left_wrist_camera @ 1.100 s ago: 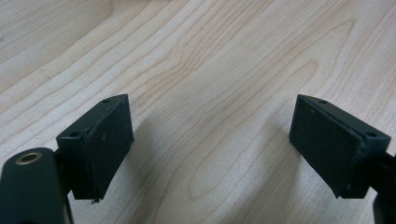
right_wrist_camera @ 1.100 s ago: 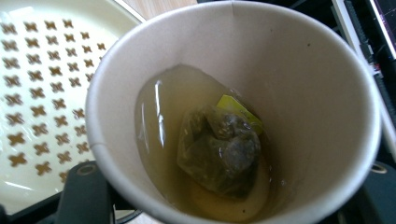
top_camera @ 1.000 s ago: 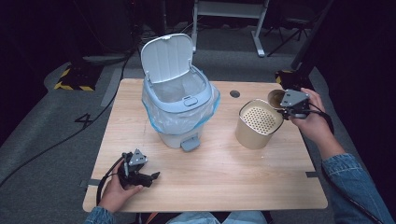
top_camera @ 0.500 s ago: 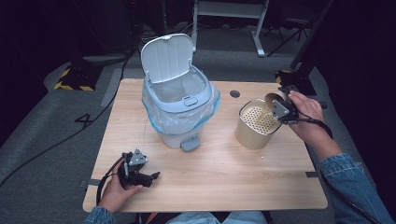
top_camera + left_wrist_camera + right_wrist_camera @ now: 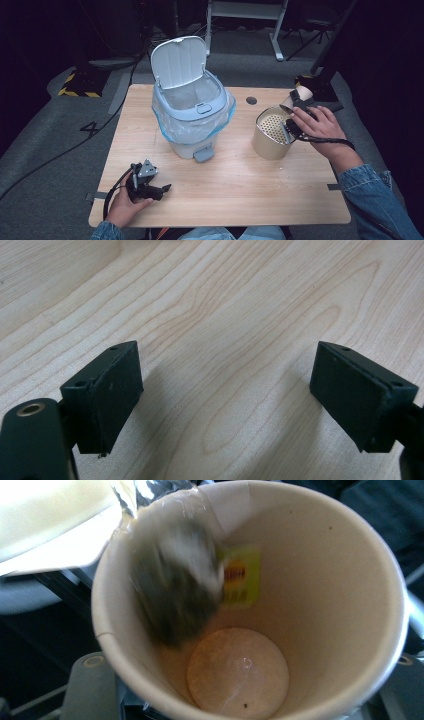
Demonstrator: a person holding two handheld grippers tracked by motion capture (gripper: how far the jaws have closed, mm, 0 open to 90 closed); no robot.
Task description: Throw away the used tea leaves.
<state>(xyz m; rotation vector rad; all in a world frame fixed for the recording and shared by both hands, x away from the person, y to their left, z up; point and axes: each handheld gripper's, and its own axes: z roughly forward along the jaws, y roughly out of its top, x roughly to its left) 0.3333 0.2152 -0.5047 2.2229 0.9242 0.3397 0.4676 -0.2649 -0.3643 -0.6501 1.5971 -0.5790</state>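
The right gripper (image 5: 295, 109) is clamped around a paper cup (image 5: 250, 605), held tipped on its side above the rim of the tan perforated strainer canister (image 5: 272, 132) at the right of the wooden table (image 5: 225, 200), a hold that looks meant to let the contents slide out into the strainer. In the right gripper view the cup's mouth faces the camera: a wet, dark tea bag (image 5: 172, 587) lies against the inner wall with its yellow paper tag (image 5: 242, 575) just beside it, blurred as if loose, and the pale round bottom is bare. The left gripper (image 5: 150, 187) rests low on the table near its front left corner, its jaws standing wide apart with nothing but wood grain between them in the left gripper view; it seems parked out of the way while the other hand works. The pale blue pedal bin (image 5: 192, 115), lined with a clear bag and its lid (image 5: 179, 62) propped open, stands at the table's middle, likely ready for waste. Compared with a second ago, the right hand and cup have moved from out past the canister's far right side inward over its rim and a little lower, while the left gripper, bin and canister have kept their places
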